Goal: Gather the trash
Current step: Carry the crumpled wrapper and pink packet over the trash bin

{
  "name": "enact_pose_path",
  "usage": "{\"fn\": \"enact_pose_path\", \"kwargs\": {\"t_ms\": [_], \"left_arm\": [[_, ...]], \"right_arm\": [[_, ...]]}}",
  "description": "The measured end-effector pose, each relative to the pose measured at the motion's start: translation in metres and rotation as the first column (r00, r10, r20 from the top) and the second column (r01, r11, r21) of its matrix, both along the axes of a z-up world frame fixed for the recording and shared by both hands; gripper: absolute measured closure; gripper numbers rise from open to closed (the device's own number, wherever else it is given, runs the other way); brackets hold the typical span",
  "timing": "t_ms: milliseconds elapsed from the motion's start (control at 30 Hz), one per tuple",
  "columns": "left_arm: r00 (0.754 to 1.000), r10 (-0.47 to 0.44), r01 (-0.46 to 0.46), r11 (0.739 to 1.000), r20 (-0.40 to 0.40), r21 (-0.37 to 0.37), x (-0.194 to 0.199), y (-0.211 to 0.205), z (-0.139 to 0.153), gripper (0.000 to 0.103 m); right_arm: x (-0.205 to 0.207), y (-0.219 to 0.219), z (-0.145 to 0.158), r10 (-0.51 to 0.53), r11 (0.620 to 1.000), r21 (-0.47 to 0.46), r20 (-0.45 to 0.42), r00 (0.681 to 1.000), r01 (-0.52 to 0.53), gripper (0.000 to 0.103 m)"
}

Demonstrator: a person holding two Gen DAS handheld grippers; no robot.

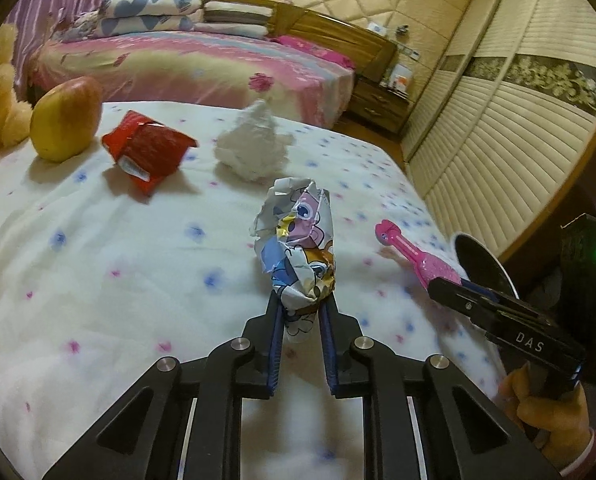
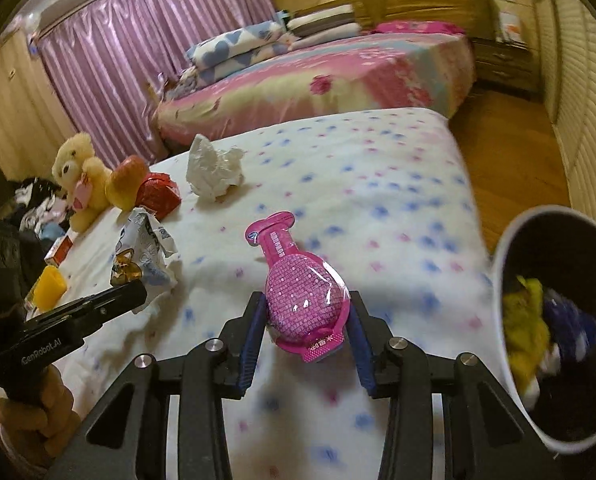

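Left wrist view, centre: left gripper (image 1: 300, 308) jaws clamp cartoon wrapper (image 1: 296, 240). Right gripper (image 2: 306, 320) grips pink pouch (image 2: 302, 292). Bin (image 2: 502, 312), right edge, part filled; tissue (image 1: 254, 148) and red wrapper (image 1: 146, 150) remain on bed (image 1: 98, 280), upper left.

The left gripper (image 1: 301, 304) clamps a crumpled cartoon wrapper (image 1: 296, 240) above the spotted bedsheet (image 1: 98, 280); the right gripper (image 1: 444, 290) pinches a pink packet (image 1: 414, 256).
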State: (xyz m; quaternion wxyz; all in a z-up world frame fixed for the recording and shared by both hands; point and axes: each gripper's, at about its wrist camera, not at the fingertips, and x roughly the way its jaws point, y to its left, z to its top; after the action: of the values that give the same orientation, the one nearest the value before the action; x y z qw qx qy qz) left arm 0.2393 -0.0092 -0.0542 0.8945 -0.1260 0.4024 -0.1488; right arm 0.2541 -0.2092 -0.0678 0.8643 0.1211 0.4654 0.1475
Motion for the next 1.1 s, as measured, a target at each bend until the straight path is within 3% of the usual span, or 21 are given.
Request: {"fn": "enact_pose_path", "kwargs": {"t_ms": [433, 1100], "left_arm": [[0.991, -0.129, 0.128, 0.992, 0.019, 0.019, -0.034, -0.037, 0.011, 0.088], [0.969, -0.247, 0.246, 0.969, 0.007, 0.037, -0.012, -0.097, 0.006, 0.089]], "right_arm": [[-0.048, -0.034, 0.012, -0.117, 0.993, 0.032, 0.020, 0.993, 0.117, 0.062], [-0.059, -0.074, 0.013, -0.199, 0.978, 0.072, 0.015, 0.980, 0.198, 0.062]]}}
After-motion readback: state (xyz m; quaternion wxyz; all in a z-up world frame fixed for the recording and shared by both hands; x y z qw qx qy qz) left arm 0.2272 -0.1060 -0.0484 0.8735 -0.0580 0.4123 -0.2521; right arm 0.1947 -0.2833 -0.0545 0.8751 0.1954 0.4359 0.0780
